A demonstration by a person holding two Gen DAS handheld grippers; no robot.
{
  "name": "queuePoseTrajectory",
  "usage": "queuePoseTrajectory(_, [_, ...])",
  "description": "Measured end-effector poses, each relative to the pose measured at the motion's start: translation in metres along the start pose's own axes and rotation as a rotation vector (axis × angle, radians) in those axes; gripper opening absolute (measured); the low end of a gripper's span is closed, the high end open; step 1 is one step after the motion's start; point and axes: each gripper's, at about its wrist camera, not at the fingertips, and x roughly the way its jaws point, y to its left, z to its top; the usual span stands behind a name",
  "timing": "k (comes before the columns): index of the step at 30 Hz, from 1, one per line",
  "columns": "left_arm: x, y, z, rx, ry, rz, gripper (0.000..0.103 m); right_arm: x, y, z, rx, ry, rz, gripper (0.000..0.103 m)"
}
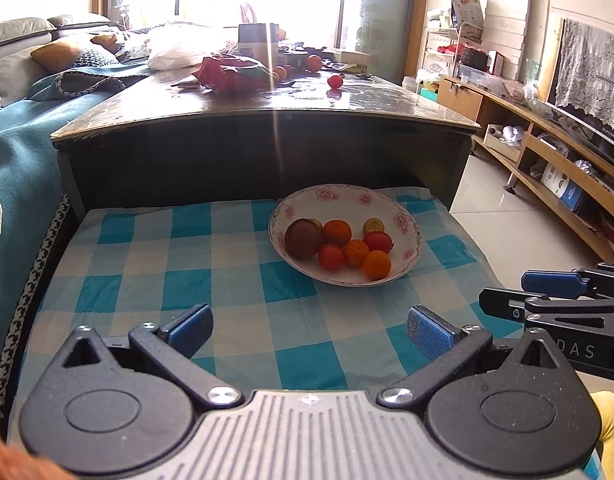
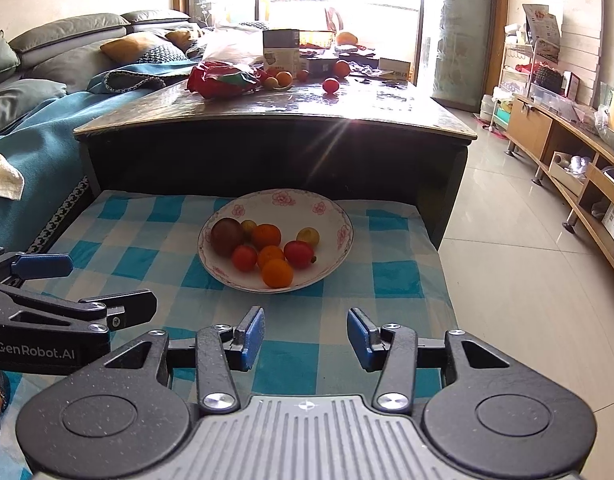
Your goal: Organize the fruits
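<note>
Eight fruits lie together in the shallow flowered plate (image 2: 339, 216), which rests on the checked cloth (image 2: 147, 264) ahead of both sets of jaws and well clear of them. The left gripper (image 1: 309, 330) stands wide open and holds nothing; the plate sits ahead and a little to the right of its gap. The right gripper (image 2: 305, 338) is also open and empty, at a narrower spread, with the plate ahead and slightly left of its gap.

Nearest the right jaws is a round orange fruit (image 2: 277, 273); behind it sit a second orange one (image 2: 270, 255), a red tomato-like fruit (image 2: 244, 258) and a red oval fruit (image 2: 299, 254). The large dark fruit (image 2: 227, 236) lies farthest left.

Handling assessment: all pieces look small, light and smooth-skinned, so they may roll or slip from flat pads. The red ones are probably soft and bruise easily, so light pressure is advised. Each should be taken across its widest middle, from above. Several pieces touch one another, so the outermost orange fruit offers the clearest access. The plate appears to be ceramic and could chip or slide on the cloth if struck.
</note>
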Motion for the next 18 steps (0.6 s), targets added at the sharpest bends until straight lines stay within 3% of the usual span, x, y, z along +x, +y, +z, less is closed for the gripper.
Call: queuePoseTrajectory(18, [-0.039,-0.006,-0.03,-0.017,0.043,-0.028,0.103,-0.047,0.007,-0.029,0.03,-0.005,-0.007,0.041])
